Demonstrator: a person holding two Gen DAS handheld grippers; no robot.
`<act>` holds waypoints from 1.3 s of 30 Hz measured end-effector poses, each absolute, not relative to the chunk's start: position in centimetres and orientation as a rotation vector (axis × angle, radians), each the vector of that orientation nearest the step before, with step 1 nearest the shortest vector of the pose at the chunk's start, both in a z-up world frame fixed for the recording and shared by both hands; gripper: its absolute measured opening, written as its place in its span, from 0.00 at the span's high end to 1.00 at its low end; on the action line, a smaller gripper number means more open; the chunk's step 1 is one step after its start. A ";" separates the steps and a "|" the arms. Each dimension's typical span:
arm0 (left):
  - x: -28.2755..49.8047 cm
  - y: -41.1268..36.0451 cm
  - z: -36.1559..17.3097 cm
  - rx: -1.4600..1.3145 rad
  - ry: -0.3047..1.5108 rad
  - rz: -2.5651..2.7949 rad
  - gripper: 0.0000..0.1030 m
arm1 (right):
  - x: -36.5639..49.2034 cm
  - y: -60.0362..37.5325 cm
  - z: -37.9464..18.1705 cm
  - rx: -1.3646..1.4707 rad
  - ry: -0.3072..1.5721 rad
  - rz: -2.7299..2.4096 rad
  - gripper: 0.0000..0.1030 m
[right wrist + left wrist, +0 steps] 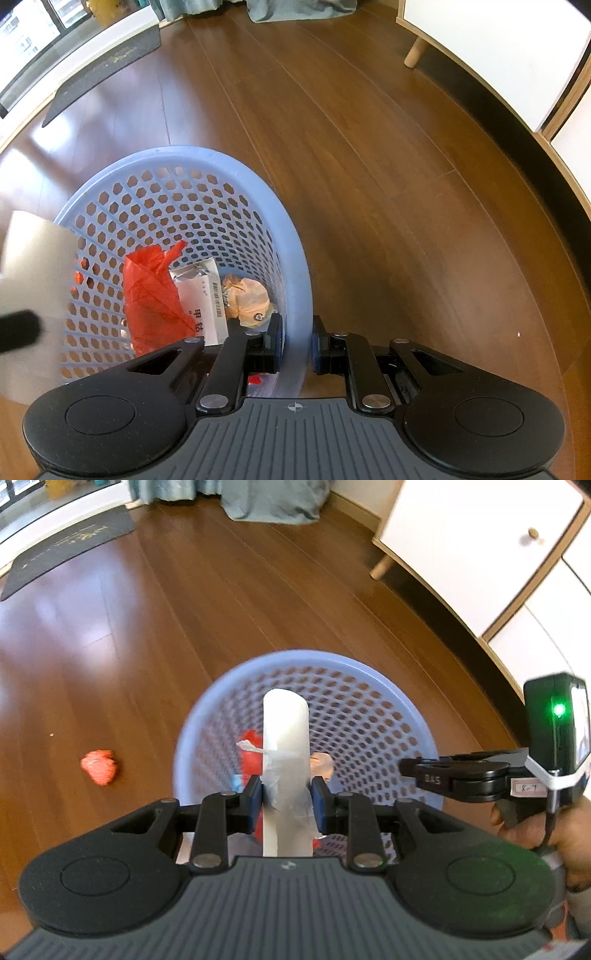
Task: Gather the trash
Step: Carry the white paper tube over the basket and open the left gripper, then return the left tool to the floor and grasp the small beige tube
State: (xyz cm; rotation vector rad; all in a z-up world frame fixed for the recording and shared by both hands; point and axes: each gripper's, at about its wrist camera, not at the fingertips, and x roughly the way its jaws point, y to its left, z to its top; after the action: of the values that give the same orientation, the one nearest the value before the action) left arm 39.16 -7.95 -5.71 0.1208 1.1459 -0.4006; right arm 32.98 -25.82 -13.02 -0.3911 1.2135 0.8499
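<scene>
Your left gripper [286, 799] clamps a white tube [285, 753] straight above the blue basket [388, 672], long axis running away from you; it only needs dropping. Right of it, your right gripper [295, 341] pinches the basket's rim.

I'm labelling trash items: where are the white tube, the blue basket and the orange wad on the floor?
white tube [285, 734], left wrist view, upper shaft.
blue basket [240, 173], right wrist view, far rim.
orange wad [99, 766], left wrist view, its middle.
</scene>
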 end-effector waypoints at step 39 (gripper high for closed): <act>40.8 2.1 -18.2 0.237 1.186 -0.260 0.61 | 40.6 -35.0 -11.4 -0.269 1.177 0.656 0.91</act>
State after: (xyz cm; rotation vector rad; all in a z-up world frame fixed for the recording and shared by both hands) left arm 40.85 2.14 -18.16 0.2366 1.1865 -0.2603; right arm 40.62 -35.00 -11.39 -0.2694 1.1769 0.6557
